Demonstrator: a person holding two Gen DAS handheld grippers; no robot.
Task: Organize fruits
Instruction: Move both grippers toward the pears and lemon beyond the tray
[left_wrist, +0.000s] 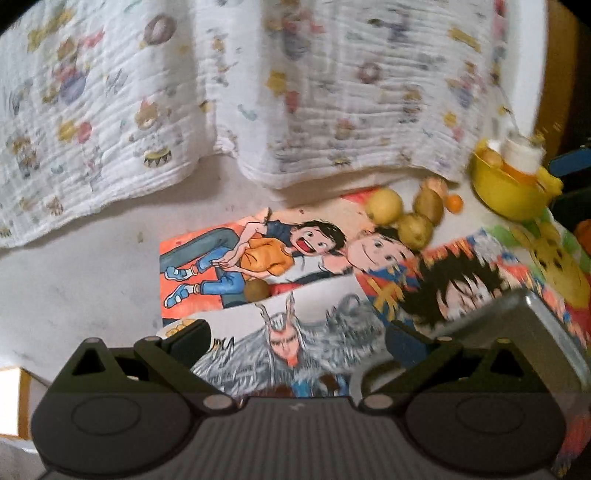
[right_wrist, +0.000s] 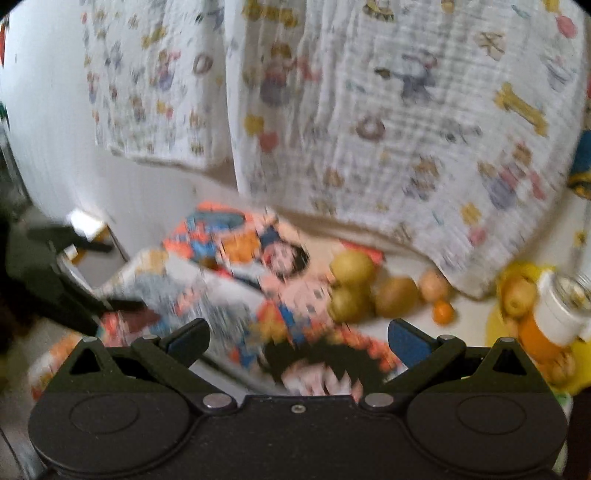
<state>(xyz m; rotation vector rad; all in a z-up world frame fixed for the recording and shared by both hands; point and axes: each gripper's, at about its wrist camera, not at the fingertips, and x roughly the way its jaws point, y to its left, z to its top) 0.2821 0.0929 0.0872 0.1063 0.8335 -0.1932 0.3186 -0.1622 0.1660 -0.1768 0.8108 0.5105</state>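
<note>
A cluster of yellow-green fruits (left_wrist: 413, 218) lies on the table at the edge of cartoon posters, with a small orange (left_wrist: 455, 203) beside it. One small brown fruit (left_wrist: 255, 290) lies alone on a poster. A yellow bowl (left_wrist: 506, 184) at the right holds fruit and a white jar. In the right wrist view the cluster (right_wrist: 365, 291), the small orange (right_wrist: 442, 311) and the yellow bowl (right_wrist: 524, 321) show ahead, blurred. My left gripper (left_wrist: 295, 339) is open and empty. My right gripper (right_wrist: 297, 341) is open and empty, short of the cluster.
Cartoon posters (left_wrist: 258, 258) cover the white table. A printed white cloth (left_wrist: 258, 92) hangs behind, its hem near the fruits. The white jar (right_wrist: 561, 306) stands in the bowl. The left gripper's dark body (right_wrist: 44, 280) shows at the left of the right wrist view.
</note>
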